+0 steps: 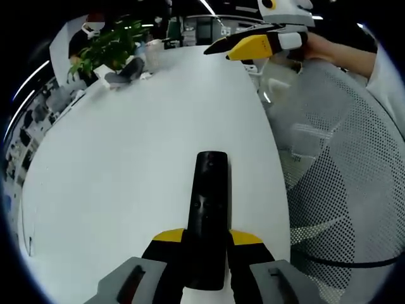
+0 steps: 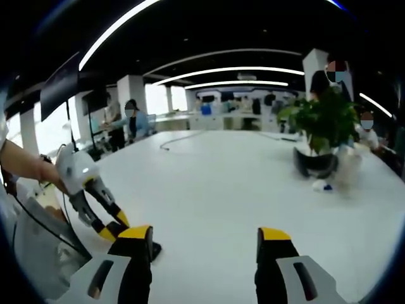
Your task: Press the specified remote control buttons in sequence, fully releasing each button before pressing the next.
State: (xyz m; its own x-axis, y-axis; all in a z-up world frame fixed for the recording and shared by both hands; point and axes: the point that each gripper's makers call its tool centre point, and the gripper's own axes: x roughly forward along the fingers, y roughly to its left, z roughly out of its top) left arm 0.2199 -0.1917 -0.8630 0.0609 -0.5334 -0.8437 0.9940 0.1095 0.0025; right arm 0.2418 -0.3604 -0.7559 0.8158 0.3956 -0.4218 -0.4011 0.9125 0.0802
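Long ceiling lights shine bright on the white worktop. Its far edge bends round. The plant looks a bit blurry. Shadows are soft.

Left gripper clamped on black remote, over white table near its right edge, right gripper above far edge, potted plant at far left corner.

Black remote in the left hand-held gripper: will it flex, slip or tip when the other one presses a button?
The remote looks like a rigid plastic bar, so flex seems unlikely. Its glossy casing may slip a little between the jaws of the left hand-held gripper. It is clamped near one end, with the far end reaching out over the white table, so a press there could lever it downward.
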